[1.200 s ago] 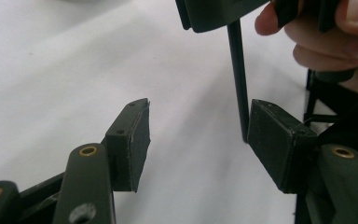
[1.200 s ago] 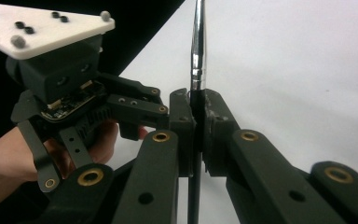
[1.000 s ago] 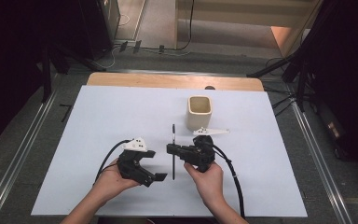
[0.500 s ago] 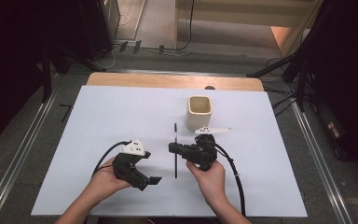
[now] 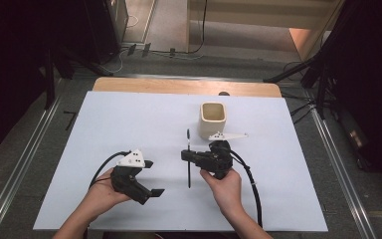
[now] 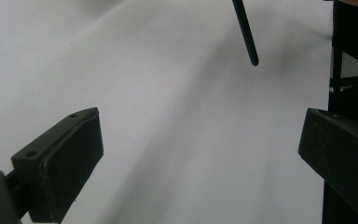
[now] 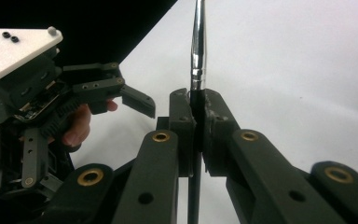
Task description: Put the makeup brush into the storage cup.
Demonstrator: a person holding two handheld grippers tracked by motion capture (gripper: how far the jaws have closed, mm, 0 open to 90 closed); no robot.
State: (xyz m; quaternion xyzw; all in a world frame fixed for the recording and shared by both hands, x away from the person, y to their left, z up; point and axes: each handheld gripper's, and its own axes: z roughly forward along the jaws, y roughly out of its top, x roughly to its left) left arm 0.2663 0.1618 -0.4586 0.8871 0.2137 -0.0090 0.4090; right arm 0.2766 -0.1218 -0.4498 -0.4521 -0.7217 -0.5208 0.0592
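Observation:
A slim black pen with a silver section (image 5: 188, 174) is clamped crosswise in my right gripper (image 5: 186, 155), held just over the white table (image 5: 129, 114). In the right gripper view the jaws are shut on the pen (image 7: 198, 46), which runs up and away from the gripper (image 7: 196, 116). To the left, my left gripper (image 5: 154, 177) is open and holds nothing. Its wide-apart jaws frame bare table in the left gripper view (image 6: 205, 149), with the pen's black end (image 6: 246, 28) hanging ahead. A beige square cup (image 5: 213, 118) stands behind the right gripper.
The white table top ends at a wooden strip (image 5: 186, 87) at the back. Metal rails (image 5: 25, 164) run along both sides on the grey floor. The left gripper (image 7: 131, 86) and the hand holding it sit close beside the pen in the right gripper view.
The left gripper has drifted a little left and toward the person. The right gripper and pen have shifted slightly right; both grips are unchanged.

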